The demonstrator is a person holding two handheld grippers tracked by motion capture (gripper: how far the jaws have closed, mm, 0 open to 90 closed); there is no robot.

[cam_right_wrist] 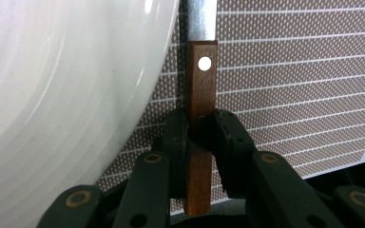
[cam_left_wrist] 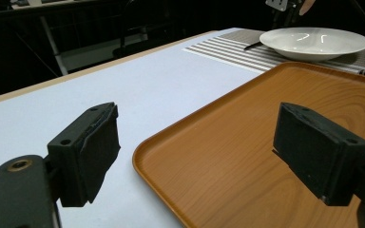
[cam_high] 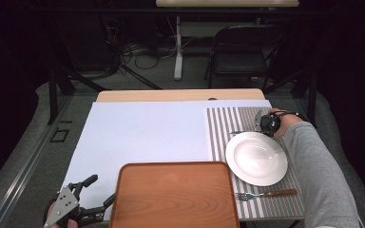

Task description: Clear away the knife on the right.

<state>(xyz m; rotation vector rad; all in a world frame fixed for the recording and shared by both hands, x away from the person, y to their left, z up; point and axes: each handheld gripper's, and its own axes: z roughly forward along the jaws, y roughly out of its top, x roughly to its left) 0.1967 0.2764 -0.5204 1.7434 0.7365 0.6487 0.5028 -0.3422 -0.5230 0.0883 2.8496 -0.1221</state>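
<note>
just beyond the far rim of the white plate (cam_high: 256, 158), the right gripper (cam_high: 264, 124) was clenched on the wooden handle of a knife (cam_right_wrist: 202, 80), its pads pressing both sides of the handle while the blade ran on past the plate's edge. the knife lay on the striped placemat (cam_high: 218, 133), close beside the plate. a fork (cam_high: 265, 194) rested near the mat's near edge, apart from the plate. the left gripper (cam_high: 95, 192) hovered with jaws released and wide at the near left corner of the wooden tray (cam_high: 176, 194), one jaw over the tray's rim. left of the mat, the white board (cam_high: 142, 133) offered broad free room.
</note>
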